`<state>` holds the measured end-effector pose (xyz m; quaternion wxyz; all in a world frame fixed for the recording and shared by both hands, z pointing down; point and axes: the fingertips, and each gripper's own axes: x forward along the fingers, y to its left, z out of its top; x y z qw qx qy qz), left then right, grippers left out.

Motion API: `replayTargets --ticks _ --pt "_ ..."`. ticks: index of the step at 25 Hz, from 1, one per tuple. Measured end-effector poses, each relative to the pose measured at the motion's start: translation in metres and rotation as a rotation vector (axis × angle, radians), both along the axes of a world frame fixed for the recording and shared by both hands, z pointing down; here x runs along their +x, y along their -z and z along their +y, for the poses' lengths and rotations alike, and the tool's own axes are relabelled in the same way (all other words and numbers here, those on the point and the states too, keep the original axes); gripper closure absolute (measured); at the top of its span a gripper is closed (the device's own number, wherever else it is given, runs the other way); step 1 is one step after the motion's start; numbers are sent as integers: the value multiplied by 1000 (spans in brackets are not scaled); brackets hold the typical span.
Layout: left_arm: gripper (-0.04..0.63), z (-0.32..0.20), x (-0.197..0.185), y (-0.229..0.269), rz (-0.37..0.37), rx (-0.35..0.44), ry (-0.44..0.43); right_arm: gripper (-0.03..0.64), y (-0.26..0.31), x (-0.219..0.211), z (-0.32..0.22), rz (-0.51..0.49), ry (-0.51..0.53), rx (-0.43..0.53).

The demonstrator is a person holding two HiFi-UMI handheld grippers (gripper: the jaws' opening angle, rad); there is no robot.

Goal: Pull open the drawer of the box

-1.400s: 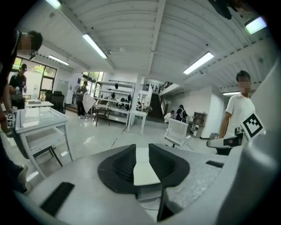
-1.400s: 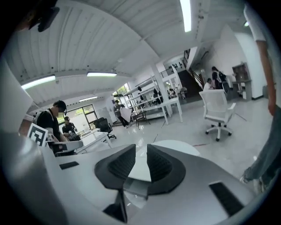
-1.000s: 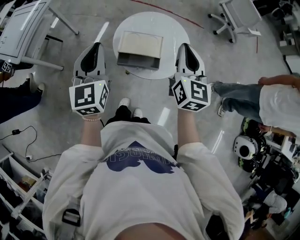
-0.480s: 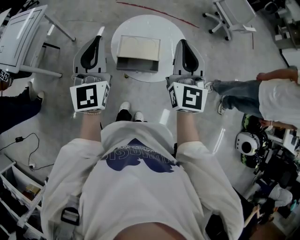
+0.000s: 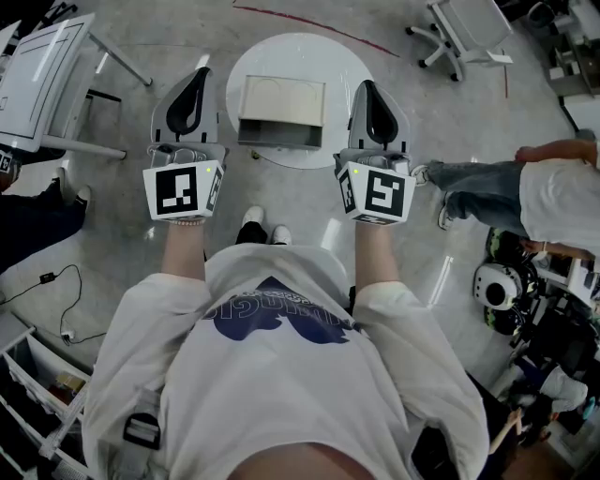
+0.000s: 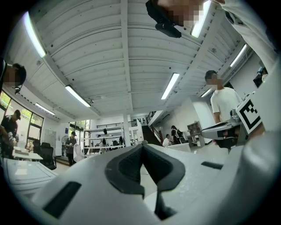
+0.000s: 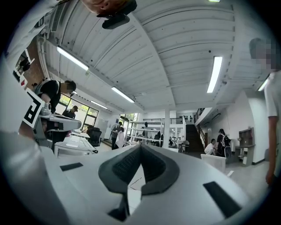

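The left gripper (image 5: 200, 67) is sitting at the centre left of the head view with its jaws pressed together, and its own view (image 6: 141, 145) is showing the dark pads meeting pad to pad. The right gripper (image 5: 365, 84), at centre right, is likewise closed, its pads (image 7: 131, 165) lying flush against each other in the right gripper view. Both tools are pointing toward the top of the frame and are looking out across a bright room.

Between them, at top centre, the box (image 5: 282, 97) is resting on a round white table (image 5: 349, 64), clear of both grippers. Its drawer (image 5: 277, 134) is standing pulled out on the side nearest the person.

The person's shoes (image 5: 263, 221) are showing just below the table.

A white desk (image 5: 42, 56) is occupying the upper left corner. An office chair (image 5: 469, 26) is standing at upper right. A second person (image 5: 553, 202) is appearing at the right edge. A red line (image 5: 319, 24) is running across the grey floor above the table.
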<state>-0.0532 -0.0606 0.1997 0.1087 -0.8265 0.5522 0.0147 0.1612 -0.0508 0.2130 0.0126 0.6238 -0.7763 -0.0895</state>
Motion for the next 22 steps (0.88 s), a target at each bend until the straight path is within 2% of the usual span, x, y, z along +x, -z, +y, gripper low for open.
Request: replayTargets --ticks 22 --pt "588 2 -6 -3 3 -10 13 620 -2 3 1 18 0 -9"
